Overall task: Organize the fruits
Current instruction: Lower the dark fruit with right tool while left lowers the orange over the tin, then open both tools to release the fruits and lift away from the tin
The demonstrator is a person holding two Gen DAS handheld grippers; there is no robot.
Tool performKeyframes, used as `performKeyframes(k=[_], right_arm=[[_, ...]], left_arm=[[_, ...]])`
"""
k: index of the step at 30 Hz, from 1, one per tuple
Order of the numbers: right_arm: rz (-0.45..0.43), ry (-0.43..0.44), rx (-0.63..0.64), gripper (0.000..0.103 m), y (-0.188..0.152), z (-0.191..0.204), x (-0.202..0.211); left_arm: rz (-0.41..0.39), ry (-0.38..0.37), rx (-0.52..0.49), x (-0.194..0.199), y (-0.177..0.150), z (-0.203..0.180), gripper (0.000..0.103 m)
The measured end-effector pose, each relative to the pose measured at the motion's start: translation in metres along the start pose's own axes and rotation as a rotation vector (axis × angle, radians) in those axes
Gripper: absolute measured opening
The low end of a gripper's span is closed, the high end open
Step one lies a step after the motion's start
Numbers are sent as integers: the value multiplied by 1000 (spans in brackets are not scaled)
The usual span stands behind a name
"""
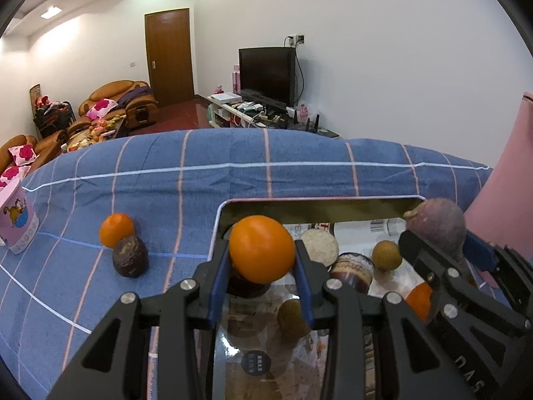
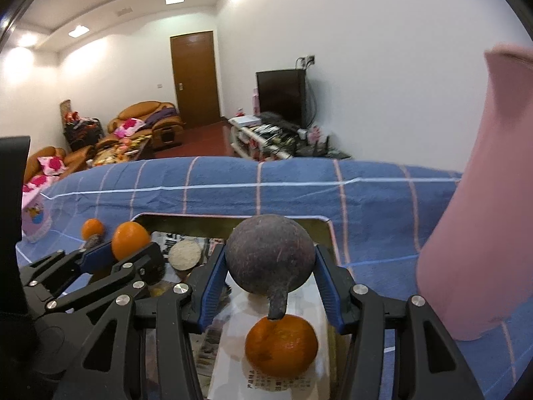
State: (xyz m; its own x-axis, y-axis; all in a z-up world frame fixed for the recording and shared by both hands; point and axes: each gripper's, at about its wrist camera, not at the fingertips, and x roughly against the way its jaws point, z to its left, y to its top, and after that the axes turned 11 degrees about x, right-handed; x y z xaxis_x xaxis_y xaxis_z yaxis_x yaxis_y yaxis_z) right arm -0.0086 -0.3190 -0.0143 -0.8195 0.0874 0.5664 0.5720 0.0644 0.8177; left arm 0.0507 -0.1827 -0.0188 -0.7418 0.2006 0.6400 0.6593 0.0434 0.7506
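My left gripper (image 1: 262,253) is shut on an orange (image 1: 262,248) and holds it over the metal tray (image 1: 319,204). My right gripper (image 2: 270,266) is shut on a dark purple round fruit (image 2: 270,258) with a stem, above the tray (image 2: 233,221) and another orange (image 2: 281,346) lying in it. The tray also holds a small brown fruit (image 1: 386,255), a pale round slice (image 1: 321,245) and other pieces on printed paper. An orange (image 1: 116,230) and a dark wrinkled fruit (image 1: 130,256) lie on the blue checked cloth left of the tray.
A pink cartoon cup (image 1: 15,225) stands at the cloth's left edge. A tall pink container (image 2: 483,200) stands right of the tray. Beyond the table are sofas (image 1: 116,103), a TV (image 1: 266,76) on a low white stand and a door.
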Motion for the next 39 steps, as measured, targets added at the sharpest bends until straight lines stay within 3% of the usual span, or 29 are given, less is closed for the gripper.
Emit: performKeyframes(k=[5, 8, 9, 10, 11, 12, 13, 16, 18, 28, 32, 39], right_arm=[[10, 128, -74, 55, -5, -7, -5], [-44, 149, -84, 55, -5, -8, 5], [-61, 145, -89, 55, -5, -8, 9], [-72, 147, -96, 66, -4, -10, 10], [-101, 152, -114, 77, -5, -12, 15], [-127, 146, -124, 80, -5, -14, 18], [-154, 137, -129, 81, -5, -14, 23], [-206, 68, -116, 81, -4, -12, 37], [-223, 4, -108, 81, -4, -10, 41], [-268, -150, -109, 81, -4, -11, 56], [-351, -235, -75, 93, -9, -4, 67], [-308, -219, -26, 93, -9, 6, 62]], left_arm=[[-9, -16, 15, 3, 0, 4, 41], [-30, -47, 11, 9, -1, 5, 49], [-43, -48, -20, 12, -2, 0, 62], [-66, -32, -51, 16, -4, -5, 85], [-96, -18, -72, 21, -6, -8, 95], [-153, -3, -100, 29, -10, -14, 103], [-201, -3, -128, 37, -12, -19, 103], [-229, -13, -176, 45, -15, -27, 103], [-231, -2, -174, 44, -17, -28, 103], [-266, -1, -113, 56, -16, -11, 103], [-311, 28, -133, 61, -21, -11, 103], [-323, 28, -142, 72, -26, -2, 103]])
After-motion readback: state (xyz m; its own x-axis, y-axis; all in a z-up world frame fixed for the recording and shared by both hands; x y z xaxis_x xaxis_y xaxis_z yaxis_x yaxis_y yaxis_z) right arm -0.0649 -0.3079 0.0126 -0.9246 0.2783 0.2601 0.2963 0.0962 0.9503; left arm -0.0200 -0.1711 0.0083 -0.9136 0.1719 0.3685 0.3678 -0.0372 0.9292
